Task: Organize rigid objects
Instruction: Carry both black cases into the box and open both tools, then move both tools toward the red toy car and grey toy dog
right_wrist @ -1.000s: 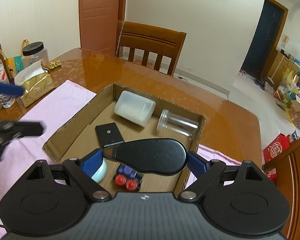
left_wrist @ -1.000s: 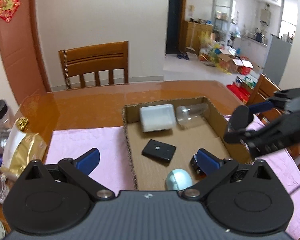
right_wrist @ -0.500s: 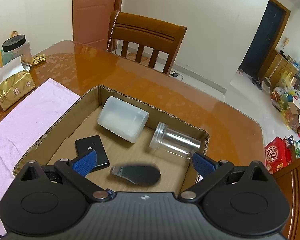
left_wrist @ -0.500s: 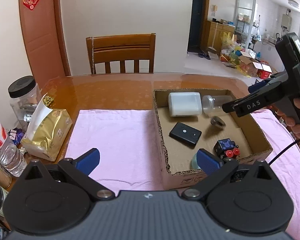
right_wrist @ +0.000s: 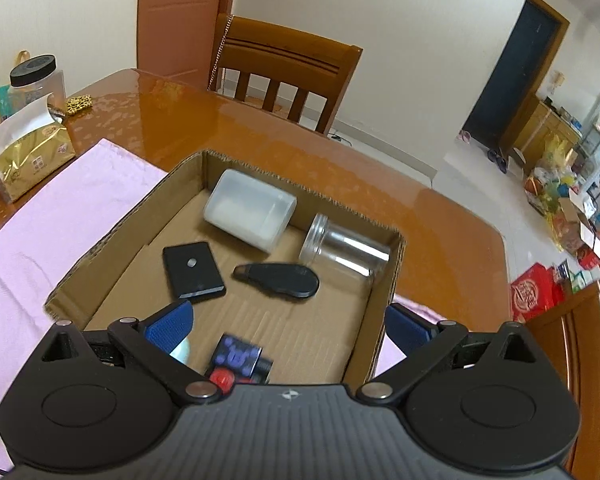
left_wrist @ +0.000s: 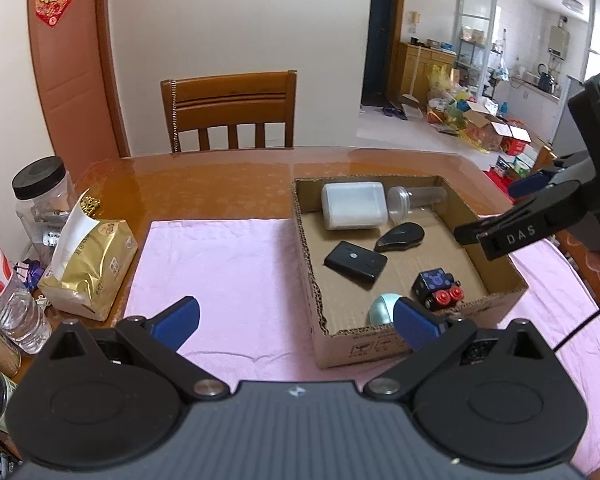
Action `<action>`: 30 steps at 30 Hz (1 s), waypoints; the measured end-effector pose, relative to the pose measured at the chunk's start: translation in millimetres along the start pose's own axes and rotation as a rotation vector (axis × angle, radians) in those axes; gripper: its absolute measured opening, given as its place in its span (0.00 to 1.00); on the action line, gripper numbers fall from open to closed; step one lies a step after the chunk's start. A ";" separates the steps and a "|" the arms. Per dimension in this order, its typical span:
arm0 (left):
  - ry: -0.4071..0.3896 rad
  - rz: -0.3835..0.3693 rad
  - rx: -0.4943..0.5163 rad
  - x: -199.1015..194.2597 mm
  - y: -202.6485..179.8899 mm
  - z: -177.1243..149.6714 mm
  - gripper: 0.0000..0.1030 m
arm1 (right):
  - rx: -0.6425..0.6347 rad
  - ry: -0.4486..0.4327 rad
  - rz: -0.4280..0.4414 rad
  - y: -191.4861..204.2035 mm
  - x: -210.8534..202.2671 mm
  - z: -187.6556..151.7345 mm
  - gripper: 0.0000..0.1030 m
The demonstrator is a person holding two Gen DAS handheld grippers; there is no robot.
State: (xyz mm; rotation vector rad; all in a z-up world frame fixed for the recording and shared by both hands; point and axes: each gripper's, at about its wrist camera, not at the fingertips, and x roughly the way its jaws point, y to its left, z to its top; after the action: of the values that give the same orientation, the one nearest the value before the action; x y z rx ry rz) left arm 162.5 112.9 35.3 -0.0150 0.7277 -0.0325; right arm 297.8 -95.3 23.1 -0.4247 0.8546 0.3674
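Six rigid items lying loose in cardboard box [right_wrist: 384,280]; both hand-held grippers, left hand-held gripper [left_wrist: 296,322] and right hand-held gripper [right_wrist: 288,324], hovering wide, holding nothing.

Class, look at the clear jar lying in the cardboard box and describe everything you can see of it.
The clear jar looks like transparent plastic, cylindrical, empty, with no lid on it. It lies on its side in the far corner of the cardboard box, its open threaded mouth next to the white container. The black teardrop-shaped object lies just in front of it.
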 end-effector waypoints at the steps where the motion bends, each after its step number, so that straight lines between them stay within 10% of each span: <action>1: -0.002 -0.006 0.006 -1.6 -0.6 -0.8 0.99 | 0.004 0.006 -0.007 2.7 -4.3 -3.7 1.00; 30: 0.071 -0.076 0.009 -4.0 -67.6 -46.0 0.99 | 0.264 0.060 0.030 6.6 -43.9 -139.2 1.00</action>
State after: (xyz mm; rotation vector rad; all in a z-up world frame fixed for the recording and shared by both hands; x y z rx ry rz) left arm 127.2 45.4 5.3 -0.0333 0.7974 -0.1098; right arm 178.9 -165.1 -25.0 -0.1790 0.9551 0.2660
